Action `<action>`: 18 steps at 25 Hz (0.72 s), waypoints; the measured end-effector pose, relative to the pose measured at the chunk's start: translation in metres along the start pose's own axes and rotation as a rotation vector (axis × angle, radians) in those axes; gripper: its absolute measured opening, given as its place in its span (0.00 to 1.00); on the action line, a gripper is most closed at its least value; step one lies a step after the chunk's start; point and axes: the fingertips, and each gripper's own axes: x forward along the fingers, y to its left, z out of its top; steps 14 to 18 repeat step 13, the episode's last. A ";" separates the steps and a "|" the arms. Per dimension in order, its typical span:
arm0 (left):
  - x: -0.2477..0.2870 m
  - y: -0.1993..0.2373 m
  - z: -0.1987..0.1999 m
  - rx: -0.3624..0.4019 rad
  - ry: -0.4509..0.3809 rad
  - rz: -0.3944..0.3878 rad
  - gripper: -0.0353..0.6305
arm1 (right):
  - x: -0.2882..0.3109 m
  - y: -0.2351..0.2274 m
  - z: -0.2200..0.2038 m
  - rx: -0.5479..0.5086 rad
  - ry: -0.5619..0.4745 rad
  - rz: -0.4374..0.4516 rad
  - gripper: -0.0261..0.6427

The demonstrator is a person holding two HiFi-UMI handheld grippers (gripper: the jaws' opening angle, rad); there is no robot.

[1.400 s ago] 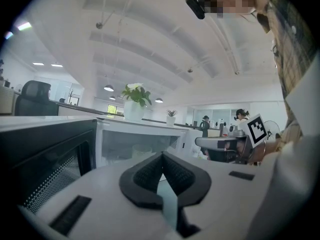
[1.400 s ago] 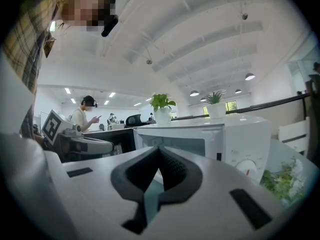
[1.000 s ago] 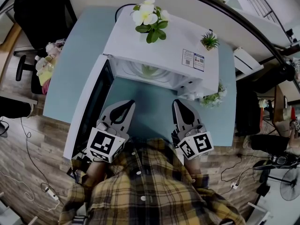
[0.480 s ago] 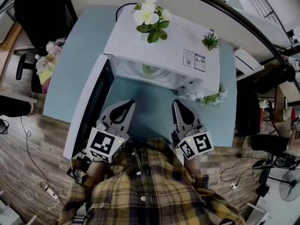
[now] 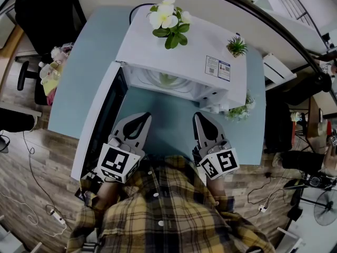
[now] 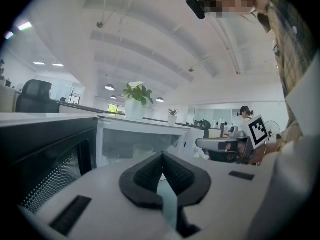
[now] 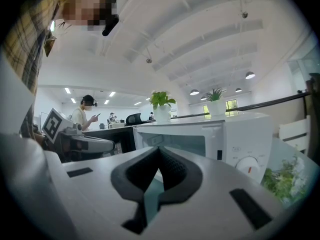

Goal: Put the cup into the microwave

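Note:
The white microwave (image 5: 179,46) stands on the light-blue table (image 5: 84,73) with its door (image 5: 100,123) swung open to the left. A pale cup (image 5: 167,79) sits upright inside the cavity, and it also shows in the left gripper view as the cup (image 6: 143,150). My left gripper (image 5: 141,118) and right gripper (image 5: 200,116) hover side by side near the table's front edge, short of the microwave opening. Both are shut with nothing between the pads. In its own view the left gripper (image 6: 161,156) points at the cavity. The right gripper (image 7: 159,151) points at the microwave front (image 7: 240,134).
A white-flowered plant (image 5: 168,17) and a small green plant (image 5: 235,45) stand on top of the microwave. Another small plant (image 5: 239,111) sits on the table right of it. A black chair (image 5: 47,15) and some small items (image 5: 50,70) are at the table's left.

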 end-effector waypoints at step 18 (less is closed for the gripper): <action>0.001 0.001 0.002 -0.001 -0.001 -0.002 0.04 | -0.001 -0.002 -0.001 0.008 0.005 -0.014 0.04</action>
